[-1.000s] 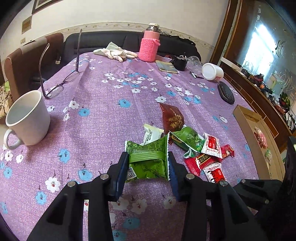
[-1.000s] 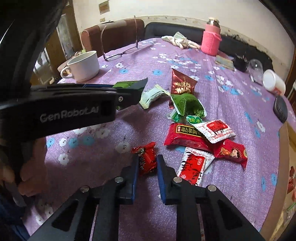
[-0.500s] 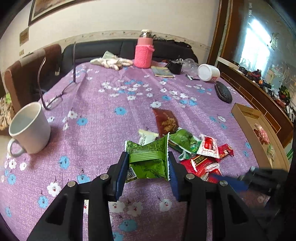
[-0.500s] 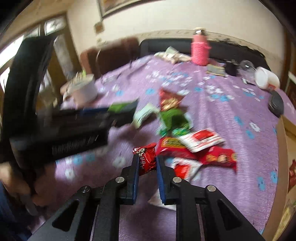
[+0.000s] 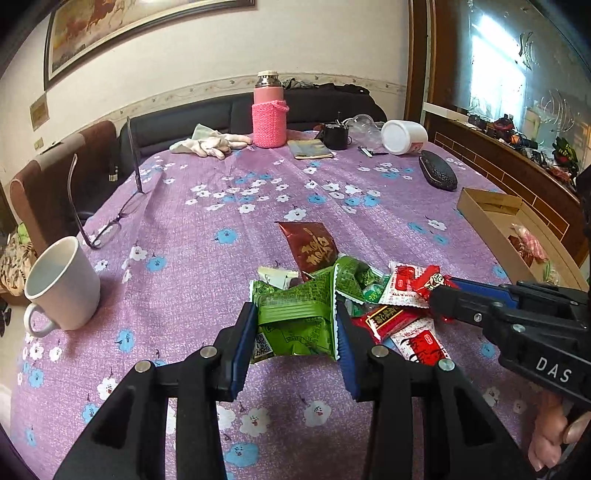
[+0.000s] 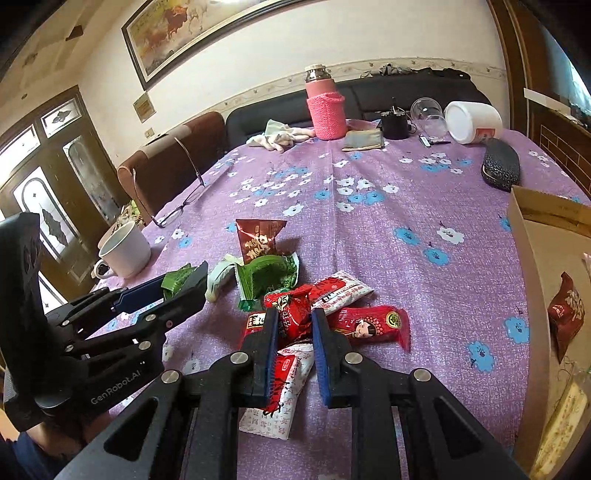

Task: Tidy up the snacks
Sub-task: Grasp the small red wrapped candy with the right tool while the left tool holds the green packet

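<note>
Right gripper [image 6: 293, 325] now beside left gripper [image 5: 295, 332], cardboard box [image 6: 532, 280] nearer.

A home's living or dining room: floral tablecloth [image 5: 207, 258] strewn with a mug [image 5: 62, 284], glasses [image 5: 107, 221] and snacks [image 6: 295, 291]; dark sofa [image 6: 388, 96] and framed painting [image 6: 207, 26] along the wall; wooden door [image 6: 55, 173] with patterned glass.

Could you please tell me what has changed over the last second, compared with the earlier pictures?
Both grippers have lifted and tilted up, so more wall shows. The right gripper, shut on its small red packet, now hangs over the snack pile instead of bare cloth. The left gripper keeps its green packet. The pile, mug and cardboard box have not moved.
</note>
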A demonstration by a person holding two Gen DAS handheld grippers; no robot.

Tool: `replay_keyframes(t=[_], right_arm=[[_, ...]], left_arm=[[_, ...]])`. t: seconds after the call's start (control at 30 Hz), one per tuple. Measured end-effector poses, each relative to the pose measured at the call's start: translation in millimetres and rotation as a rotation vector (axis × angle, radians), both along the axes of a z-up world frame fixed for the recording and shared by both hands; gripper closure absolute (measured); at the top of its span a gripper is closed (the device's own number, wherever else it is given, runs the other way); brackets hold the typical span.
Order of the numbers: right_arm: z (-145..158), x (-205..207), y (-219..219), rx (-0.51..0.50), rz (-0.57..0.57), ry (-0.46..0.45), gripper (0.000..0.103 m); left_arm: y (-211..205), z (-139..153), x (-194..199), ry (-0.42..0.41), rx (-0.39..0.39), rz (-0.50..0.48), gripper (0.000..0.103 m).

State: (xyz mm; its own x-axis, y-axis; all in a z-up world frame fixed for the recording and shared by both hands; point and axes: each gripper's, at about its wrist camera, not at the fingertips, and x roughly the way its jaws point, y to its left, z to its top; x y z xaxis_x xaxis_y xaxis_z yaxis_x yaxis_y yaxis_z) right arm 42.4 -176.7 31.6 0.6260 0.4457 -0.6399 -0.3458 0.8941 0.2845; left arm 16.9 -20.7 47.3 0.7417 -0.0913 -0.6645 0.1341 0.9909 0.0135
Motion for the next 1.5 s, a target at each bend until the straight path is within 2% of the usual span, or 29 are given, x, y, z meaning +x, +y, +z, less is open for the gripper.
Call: replay_keyframes(t=[0.33,0.93,1.5], right_arm=[[1,-1,0,-0.002,-0.018,-0.015,0.084],[1,0,-5,0.025,-0.023,-0.006,0.084],[3,-4,-3,0.014,-0.025,-0.025,0.084]], left_arm=[[2,2,-3,-0.040,0.044,0.045,0.063],[-8,5,-10,-0.098,0.124,0.060,0.063],[-7,6,-12,-0.111,0.139,0.069,0.063]])
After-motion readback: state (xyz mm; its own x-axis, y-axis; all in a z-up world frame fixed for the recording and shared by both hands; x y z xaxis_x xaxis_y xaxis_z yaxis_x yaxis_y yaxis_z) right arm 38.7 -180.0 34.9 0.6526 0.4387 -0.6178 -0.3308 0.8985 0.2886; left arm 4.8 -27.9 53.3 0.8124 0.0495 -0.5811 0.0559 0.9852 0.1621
